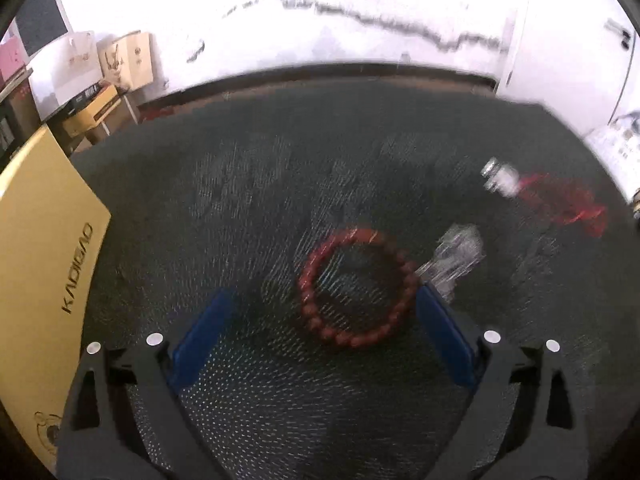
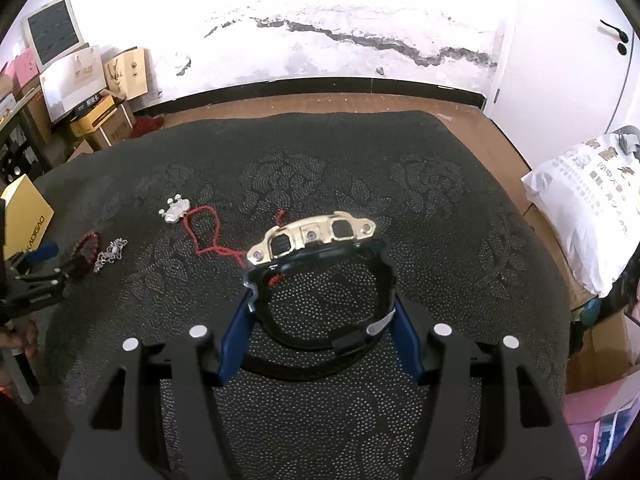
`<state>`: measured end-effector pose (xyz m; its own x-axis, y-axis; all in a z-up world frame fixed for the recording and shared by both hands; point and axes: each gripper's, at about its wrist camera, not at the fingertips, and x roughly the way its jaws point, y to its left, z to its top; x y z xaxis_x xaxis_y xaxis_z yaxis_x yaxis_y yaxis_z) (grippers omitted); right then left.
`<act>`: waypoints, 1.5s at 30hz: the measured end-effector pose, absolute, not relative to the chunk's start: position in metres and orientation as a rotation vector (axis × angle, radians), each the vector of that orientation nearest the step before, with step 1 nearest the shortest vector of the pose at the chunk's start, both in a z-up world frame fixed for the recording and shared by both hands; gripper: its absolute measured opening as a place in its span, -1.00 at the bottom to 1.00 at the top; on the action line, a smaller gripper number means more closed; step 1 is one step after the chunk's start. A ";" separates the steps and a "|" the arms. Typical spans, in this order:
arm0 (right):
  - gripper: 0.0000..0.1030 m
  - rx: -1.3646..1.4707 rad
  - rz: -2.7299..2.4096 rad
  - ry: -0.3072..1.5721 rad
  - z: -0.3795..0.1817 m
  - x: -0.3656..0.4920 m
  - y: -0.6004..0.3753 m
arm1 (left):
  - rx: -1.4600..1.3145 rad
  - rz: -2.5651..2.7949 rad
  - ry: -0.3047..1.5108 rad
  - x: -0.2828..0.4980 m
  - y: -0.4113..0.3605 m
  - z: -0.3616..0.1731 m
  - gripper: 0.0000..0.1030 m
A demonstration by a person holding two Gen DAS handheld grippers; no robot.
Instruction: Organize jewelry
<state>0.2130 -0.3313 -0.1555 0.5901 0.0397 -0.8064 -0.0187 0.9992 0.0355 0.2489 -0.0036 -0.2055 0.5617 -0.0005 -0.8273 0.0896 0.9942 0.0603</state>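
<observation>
A red bead bracelet [image 1: 356, 288] lies on the dark cloth between the spread fingers of my open left gripper [image 1: 324, 300], toward the right finger. A silver chain [image 1: 456, 258] lies just right of it, touching the right fingertip. A silver pendant [image 1: 502, 178] on a red cord [image 1: 568, 204] lies farther right. My right gripper [image 2: 322, 300] is shut on a black and gold watch [image 2: 316, 240], its fingers pressing the strap from both sides. In the right wrist view the bracelet [image 2: 86, 248], chain [image 2: 110, 254], pendant [image 2: 174, 212] and left gripper [image 2: 60, 260] show at the left.
A yellow box [image 1: 44, 256] stands at the left edge of the cloth, also seen in the right wrist view [image 2: 28, 212]. A white bag [image 2: 588, 200] lies at the right. Cardboard boxes [image 2: 120, 72] are stacked at the back left by the wall.
</observation>
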 end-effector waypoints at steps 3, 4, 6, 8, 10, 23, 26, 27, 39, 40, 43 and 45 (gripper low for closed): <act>0.18 0.036 0.022 0.955 -0.161 0.214 -0.337 | 0.060 -0.047 0.949 0.249 0.003 -0.209 0.90; 0.18 0.040 0.020 0.960 -0.162 0.215 -0.338 | 0.062 -0.050 0.948 0.249 0.003 -0.209 0.90; 0.18 0.043 0.028 0.960 -0.162 0.214 -0.337 | 0.066 -0.049 0.948 0.249 0.003 -0.210 0.89; 0.18 0.035 0.030 0.952 -0.161 0.213 -0.336 | 0.073 -0.060 0.940 0.247 0.002 -0.210 0.71; 0.18 0.041 0.032 0.950 -0.160 0.213 -0.336 | 0.107 -0.110 0.908 0.244 -0.008 -0.205 -0.08; 0.18 0.042 0.042 0.937 -0.153 0.214 -0.335 | 0.126 -0.123 0.912 0.239 -0.018 -0.189 -0.87; 0.18 0.042 0.045 0.934 -0.152 0.214 -0.334 | 0.117 -0.122 0.895 0.235 -0.018 -0.174 -0.87; 0.18 0.041 0.044 0.933 -0.152 0.214 -0.334 | 0.115 -0.128 0.890 0.234 -0.019 -0.168 -0.87; 0.18 0.019 0.089 0.894 -0.128 0.208 -0.309 | 0.110 -0.102 0.883 0.216 -0.005 -0.124 -0.87; 0.18 0.015 0.097 0.890 -0.125 0.207 -0.304 | 0.110 -0.096 0.880 0.213 -0.002 -0.120 -0.87; 0.18 0.005 0.137 0.878 -0.114 0.203 -0.281 | 0.096 -0.081 0.875 0.204 0.011 -0.107 -0.87; 0.18 -0.003 0.165 0.871 -0.108 0.201 -0.265 | 0.101 -0.061 0.861 0.196 0.021 -0.096 -0.87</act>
<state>0.2010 -0.2648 -0.1076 0.6320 0.1430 -0.7616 -0.1454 0.9873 0.0647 0.1963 0.0214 -0.0961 0.6504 -0.0127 -0.7595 0.0946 0.9934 0.0644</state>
